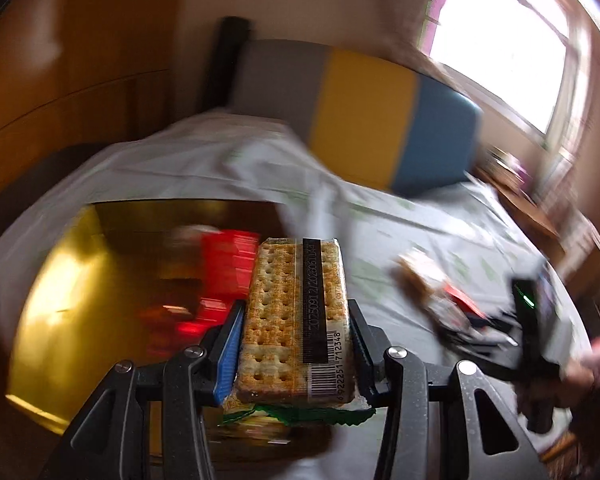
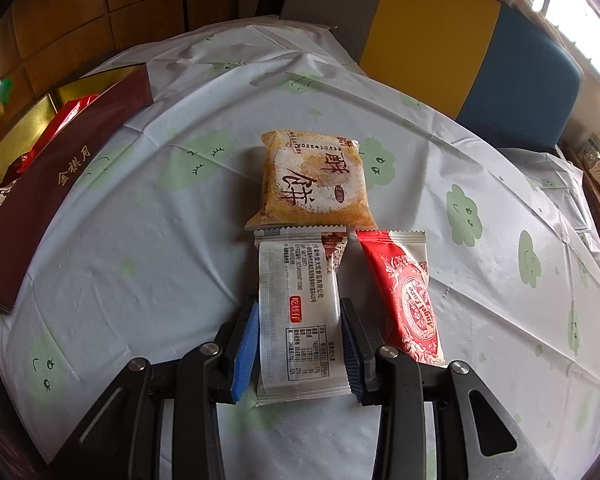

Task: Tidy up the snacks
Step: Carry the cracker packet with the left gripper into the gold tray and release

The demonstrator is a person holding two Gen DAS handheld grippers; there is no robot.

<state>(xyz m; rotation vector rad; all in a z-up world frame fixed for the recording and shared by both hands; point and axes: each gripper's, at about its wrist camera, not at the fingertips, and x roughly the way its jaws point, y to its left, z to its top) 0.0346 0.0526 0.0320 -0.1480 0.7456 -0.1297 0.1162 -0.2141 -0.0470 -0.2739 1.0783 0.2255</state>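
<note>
My left hand-held gripper (image 1: 296,344) is clamping a cracker pack (image 1: 294,316) over the blurred gold box (image 1: 60,280), while my right hand-held gripper (image 2: 300,344) is sitting around a white snack packet (image 2: 300,312), contact unclear.

Glossy gold box (image 1: 52,280); clear plastic cracker pack (image 1: 296,320); creased tablecloth (image 2: 140,240)

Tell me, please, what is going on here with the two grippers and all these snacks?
A person is sorting snacks into a gold-lined box. The left gripper is clamped on a cracker pack, carried beside the open box, which already holds red packets. The right gripper straddles a white packet lying on the tablecloth; whether it is gripping is unclear. A red packet and an orange pastry packet wait beside it.
</note>
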